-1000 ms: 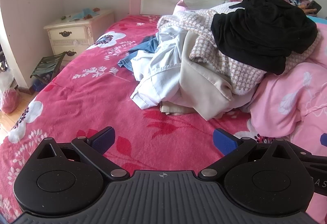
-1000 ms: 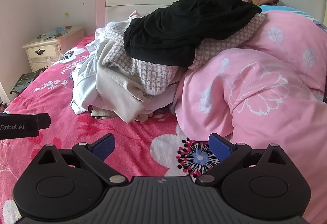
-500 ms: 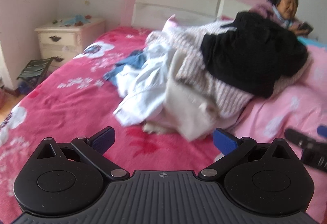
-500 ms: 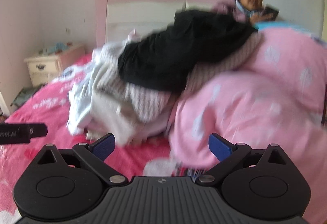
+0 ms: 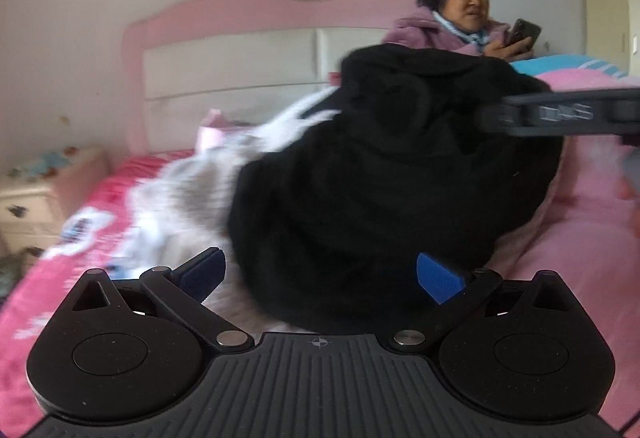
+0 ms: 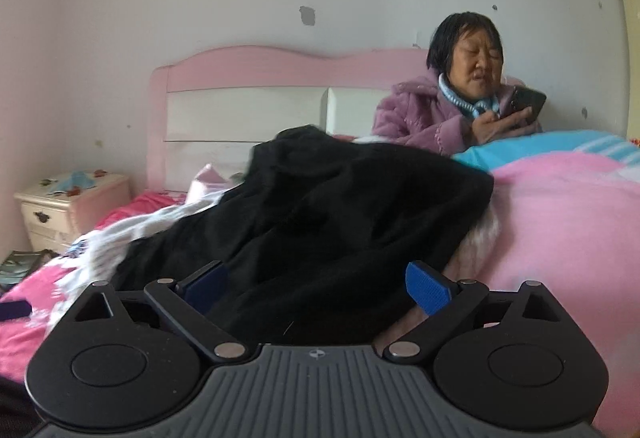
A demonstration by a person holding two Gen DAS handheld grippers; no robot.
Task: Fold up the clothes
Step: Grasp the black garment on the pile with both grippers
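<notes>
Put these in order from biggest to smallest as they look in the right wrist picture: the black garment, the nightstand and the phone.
1. black garment, which fills the middle of the view but lies nearest the camera, so it looks extra big.
2. nightstand, far off by the wall.
3. phone, held by the person on the bed.

Both tongs are showing the same build. The left tongs [image 5: 318, 274] are carrying a dark grey ribbed plate at the centre with a small crosshair mark on its front edge, flanked by two round black housings, each bearing a raised disc and a triangular cut-out. Black link arms are running forward from silver pivot screws to blue textured pads [image 5: 436, 278]. The right tongs [image 6: 316, 284] are matching them part for part (seen side-on in the left view, their black body is displaying blurred raised lettering).
</notes>
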